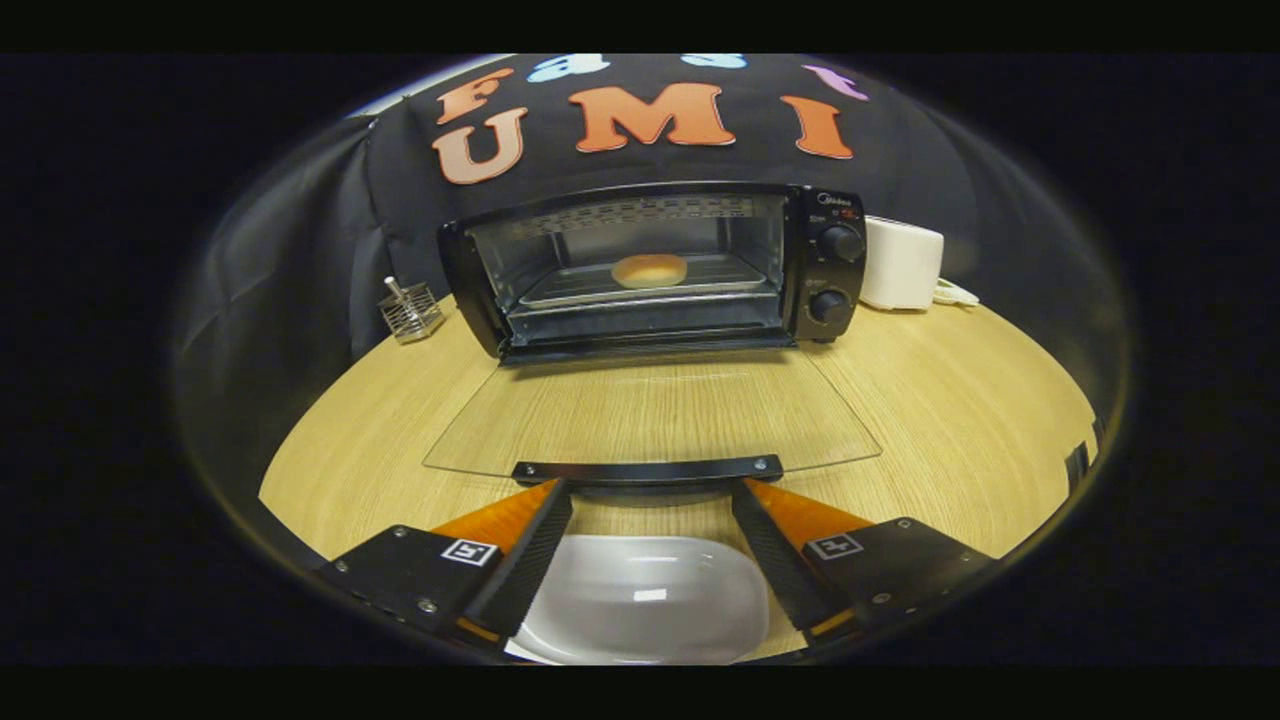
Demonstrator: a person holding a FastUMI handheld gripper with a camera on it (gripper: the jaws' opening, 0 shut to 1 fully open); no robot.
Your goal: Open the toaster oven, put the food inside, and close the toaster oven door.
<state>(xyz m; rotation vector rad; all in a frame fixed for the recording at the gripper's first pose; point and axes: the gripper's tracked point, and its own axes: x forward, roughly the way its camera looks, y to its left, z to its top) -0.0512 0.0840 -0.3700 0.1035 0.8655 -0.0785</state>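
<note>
— Nearest the lens, what lies at the bottom centre of the frame?

— White dish (pixel 645 598), sitting on the wooden table (pixel 960 400) between the two fingers. The gripper (pixel 650 492) stands spread wide and holds nothing; its fingertips reach up just short of the black door handle (pixel 648 469).

— And the door?

— The glass door (pixel 650 410) lies folded down flat, its handle edge towards the fingers, bare table on both sides of it.

— Where is the food?

— The bun (pixel 649 270) rests on the tray inside the toaster oven (pixel 650 265), mid-frame, with room around it. A wire holder (pixel 411 310) stands left of the oven, a white appliance (pixel 901 264) right of it.
</note>
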